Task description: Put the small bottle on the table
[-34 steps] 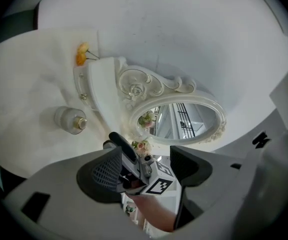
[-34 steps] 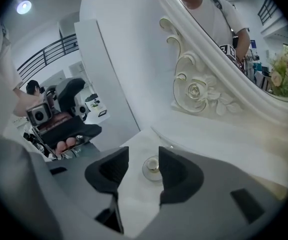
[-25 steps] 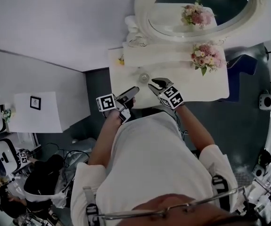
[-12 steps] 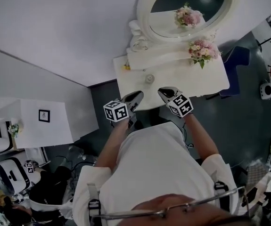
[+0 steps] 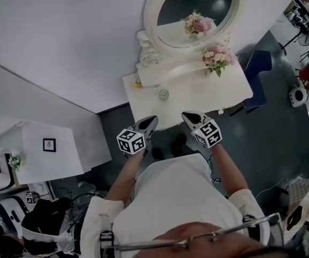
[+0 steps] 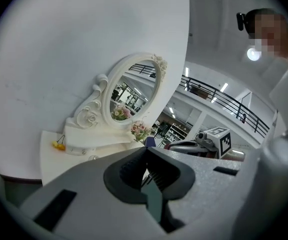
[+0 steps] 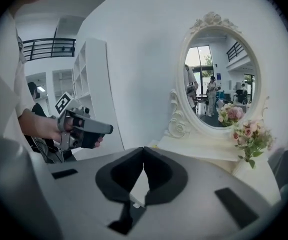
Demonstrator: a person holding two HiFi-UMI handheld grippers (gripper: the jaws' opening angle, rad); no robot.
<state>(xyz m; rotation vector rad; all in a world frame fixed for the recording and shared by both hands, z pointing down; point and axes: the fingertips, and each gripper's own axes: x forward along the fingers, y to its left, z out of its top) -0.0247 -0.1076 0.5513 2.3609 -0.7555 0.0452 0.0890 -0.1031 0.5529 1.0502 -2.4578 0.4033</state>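
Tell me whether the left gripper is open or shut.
Shut: on the left gripper the grey fingers meet at their tips, nothing between them.

White dressing table (image 5: 213, 93) against a plain pale wall (image 5: 63, 36). Above it, an oval mirror in a carved white frame (image 5: 194, 9). On its right end, a pink and white flower bouquet (image 5: 216, 58). Just right of the table, a blue chair (image 5: 260, 71). Around it, dark grey floor (image 5: 267, 138). Well left, a white cabinet (image 5: 63, 157) with a small black-framed picture (image 5: 49, 144).
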